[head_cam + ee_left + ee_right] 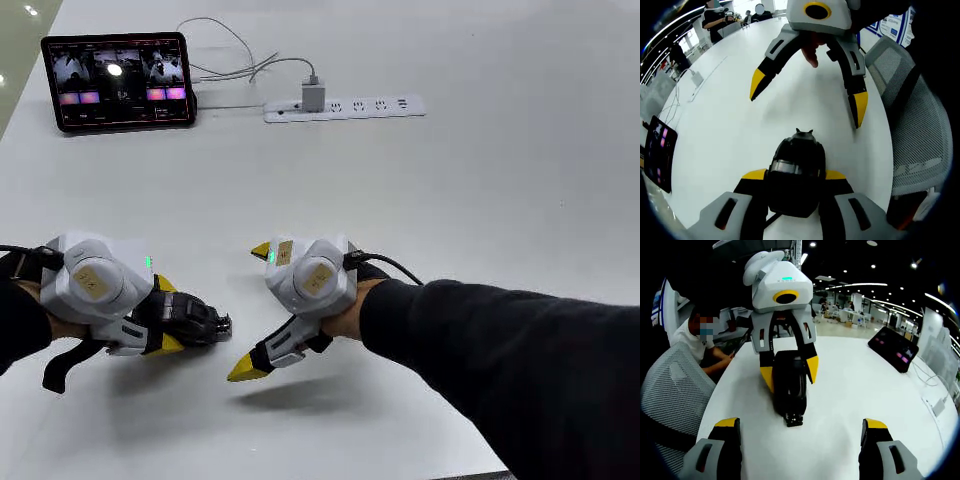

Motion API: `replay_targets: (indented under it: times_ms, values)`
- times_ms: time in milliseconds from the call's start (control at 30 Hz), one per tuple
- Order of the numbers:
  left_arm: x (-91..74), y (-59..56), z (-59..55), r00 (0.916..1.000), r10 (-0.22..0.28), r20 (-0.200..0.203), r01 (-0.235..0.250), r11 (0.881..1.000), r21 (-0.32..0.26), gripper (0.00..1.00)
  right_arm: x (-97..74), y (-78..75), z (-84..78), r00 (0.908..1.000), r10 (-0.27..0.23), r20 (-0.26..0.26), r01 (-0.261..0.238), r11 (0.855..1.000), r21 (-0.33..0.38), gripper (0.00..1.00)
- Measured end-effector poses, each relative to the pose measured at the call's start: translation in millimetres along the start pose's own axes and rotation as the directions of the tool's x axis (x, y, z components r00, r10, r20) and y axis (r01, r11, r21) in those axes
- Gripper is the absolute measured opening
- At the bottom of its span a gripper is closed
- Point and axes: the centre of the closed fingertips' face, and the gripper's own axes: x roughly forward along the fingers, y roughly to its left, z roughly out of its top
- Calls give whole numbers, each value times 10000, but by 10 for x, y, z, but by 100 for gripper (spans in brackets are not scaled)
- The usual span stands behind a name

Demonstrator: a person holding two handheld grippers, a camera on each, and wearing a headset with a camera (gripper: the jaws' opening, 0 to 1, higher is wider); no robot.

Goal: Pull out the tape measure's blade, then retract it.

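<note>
My left gripper [172, 316] is squeezed tight on the black tape measure [796, 172] at the near left of the white worktop [480, 200]. The tape measure's front end points at my right gripper [254, 310]. That one is wide open just to its right and holds nothing. A tablet [118, 80] and a power strip [345, 106] lie far back.

Grippers, pair: left gripper [172, 316], right gripper [250, 311]. Rounded white-grey housings, black jaw arms, yellow wedge tips. Tan square sticker [90, 282] and small green light [148, 262] on each housing. Black cable [392, 263] at the right gripper's rear. Black lever [62, 368] below the left housing. Dark long sleeve [500, 350] on each arm.
</note>
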Motion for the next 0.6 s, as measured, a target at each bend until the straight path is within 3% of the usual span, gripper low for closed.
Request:
replay_targets:
  times_ms: [133,233,300,367,600]
  values:
    - [1,5,-3,10000,-8,31,8,10000,-68,33,30,-25,52,9995,40,311,-52,9992,400,99]
    - [4,9,6,10000,-21,51,21,10000,-81,33,53,-31,50,9997,22,244,-30,9995,328,88]
    - [3,7,9,10000,-26,59,27,10000,-95,34,84,-13,57,9995,124,307,-137,9990,416,90]
    - [3,9,11,10000,-31,63,31,9999,-106,34,105,-6,32,9998,136,133,-137,9999,18,84]
    - [9,20,12,9999,-54,122,56,9999,-150,34,156,48,-35,9984,551,-87,-551,9985,-58,62]
